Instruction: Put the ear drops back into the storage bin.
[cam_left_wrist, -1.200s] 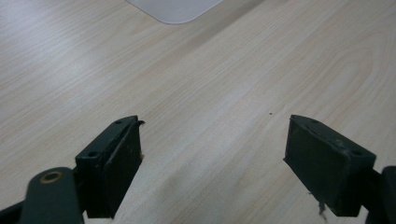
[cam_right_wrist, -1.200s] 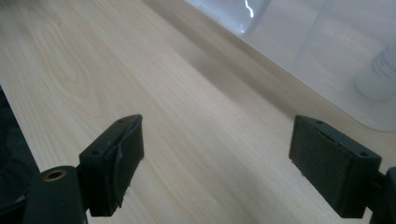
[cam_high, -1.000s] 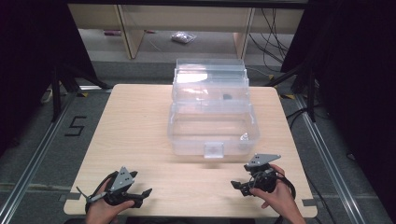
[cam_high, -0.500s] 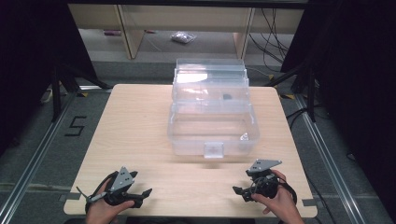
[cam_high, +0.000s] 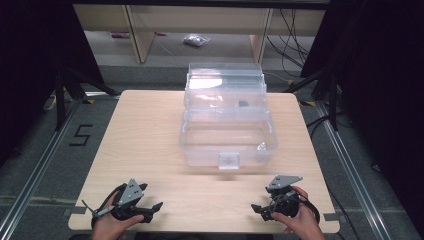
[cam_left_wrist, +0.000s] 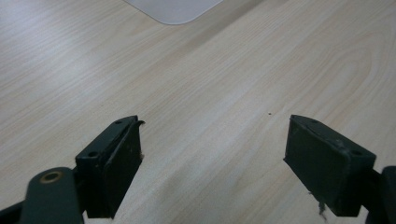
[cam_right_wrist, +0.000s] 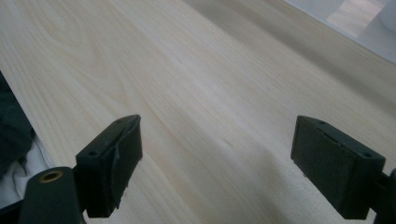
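Fingers: both pairs spread wide, empty, over bare wood; pads (cam_left_wrist: 114, 163) of the left gripper (cam_high: 131, 204) and pads (cam_right_wrist: 116, 158) of the right gripper (cam_high: 274, 206) clamp nothing.
Left gripper: at 7 o'clock on the table (cam_high: 145, 135), near its front edge, held in a hand (cam_high: 112, 225).
Right gripper: at 5 o'clock, held in a hand (cam_high: 300, 225), jaws turned toward 9 o'clock.
Clear plastic box (cam_high: 227, 130): at the table's centre toward 12 o'clock, lid tipped back, well apart from both grippers; front latch (cam_high: 229, 161) faces 6 o'clock.
Contents: a small dark item (cam_high: 243, 104) and a small pale item (cam_high: 261, 146), too small to identify.
Risk: transparent walls are hard to judge, so a reaching jaw could strike the rim and push the light box toward 12 o'clock.
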